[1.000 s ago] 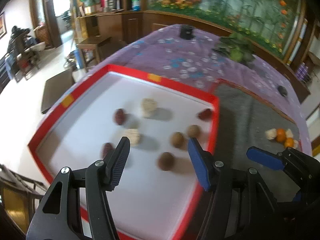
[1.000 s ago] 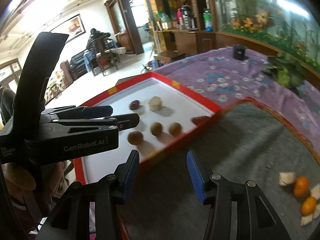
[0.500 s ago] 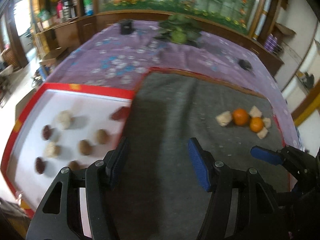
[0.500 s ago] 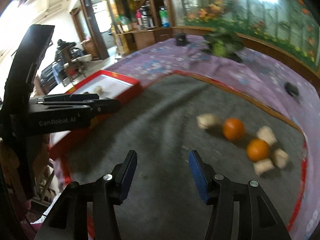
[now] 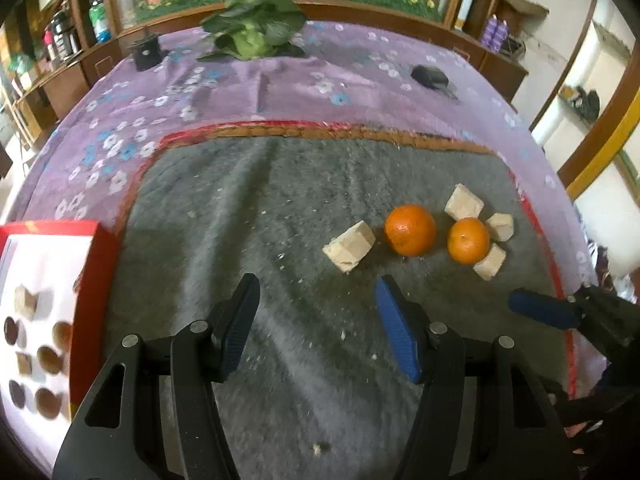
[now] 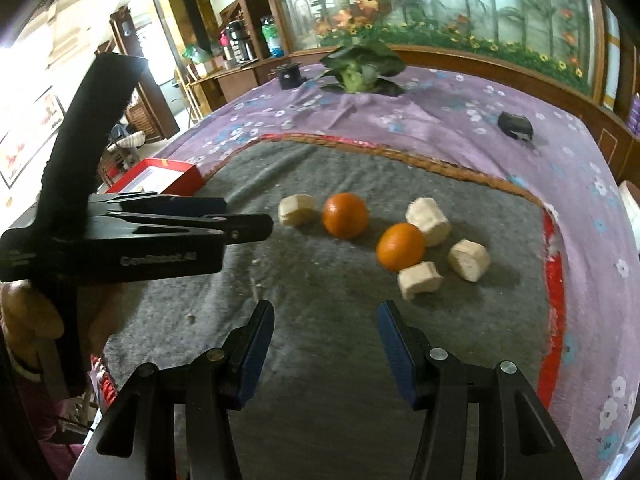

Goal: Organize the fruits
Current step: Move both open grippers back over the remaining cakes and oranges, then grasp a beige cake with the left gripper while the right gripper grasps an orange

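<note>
Two oranges (image 5: 410, 230) (image 5: 468, 240) lie on the grey mat (image 5: 280, 200) among several pale chunks (image 5: 350, 246). My left gripper (image 5: 316, 292) hangs open above the mat just short of them, nothing between its fingers. The right wrist view has the same oranges (image 6: 346, 216) (image 6: 400, 246) and pale chunks (image 6: 420, 280) ahead of my right gripper (image 6: 326, 320), which is open and empty. My left gripper (image 6: 256, 224) juts in from the left there. A red tray (image 5: 96, 280) with a white floor holds brown, dark red and pale pieces at the left edge.
A purple flowered cloth (image 5: 240, 92) covers the table beyond the mat. On it lie a leafy green vegetable (image 5: 252, 36), a small black cup-like thing (image 5: 146, 54) and a flat black object (image 5: 430, 76). One of the right gripper's fingers (image 5: 540, 314) shows at the right edge.
Both grippers have swung from over the red tray to the right, across the grey mat, toward the oranges. The tray has slid to the left edge. Right jaws stand slightly wider.
</note>
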